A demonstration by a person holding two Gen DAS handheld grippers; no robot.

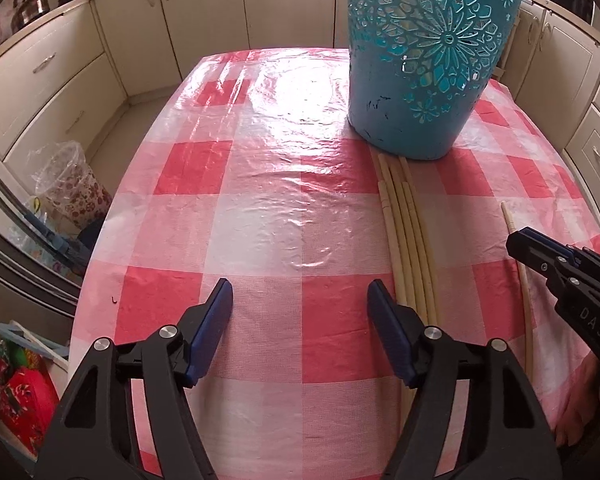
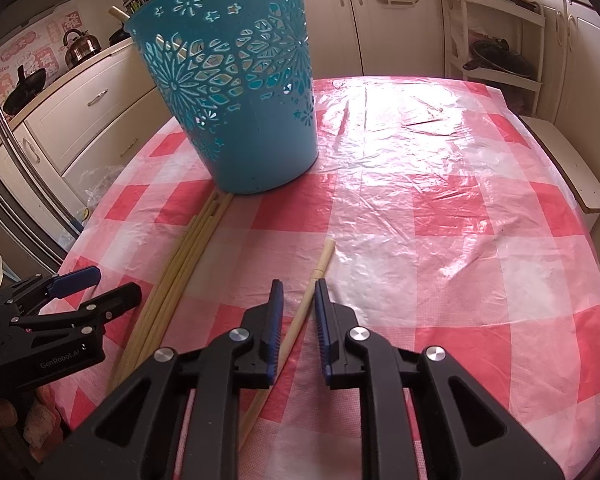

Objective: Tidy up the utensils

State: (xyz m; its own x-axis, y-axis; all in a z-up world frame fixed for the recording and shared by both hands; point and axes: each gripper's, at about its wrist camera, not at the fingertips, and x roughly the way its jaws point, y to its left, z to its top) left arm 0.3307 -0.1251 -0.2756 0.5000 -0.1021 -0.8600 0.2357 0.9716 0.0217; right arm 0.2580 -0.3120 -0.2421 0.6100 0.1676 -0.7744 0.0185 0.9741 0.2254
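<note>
Covering most of both views, a table [image 1: 260, 208] wears a glossy pink-and-white checked cloth, with cream kitchen cabinets [image 1: 60, 92] around it. On the cloth stands a blue basket [image 1: 428, 60] with cut-out flower patterns, upright, and one pale stick pokes above its rim at the far left in the right wrist view. A bundle of long cream chopsticks [image 1: 408, 240] lies flat on the cloth, its far ends touching or just beside the basket's base, running back toward the near edge of the table. A single chopstick [image 2: 306, 308] lies apart from the bundle, on the right side of it.

The left gripper [image 1: 300, 308] hovers over bare cloth just beside the bundle, its jaws standing wide with nothing between them; its right finger is close to the nearest stick, but contact cannot be judged. The right gripper [image 2: 298, 300] sits over the single chopstick, jaws narrow with the stick between them; the right pad looks to be against it, while a small gap shows at the left pad, so no firm grip is seen.
</note>
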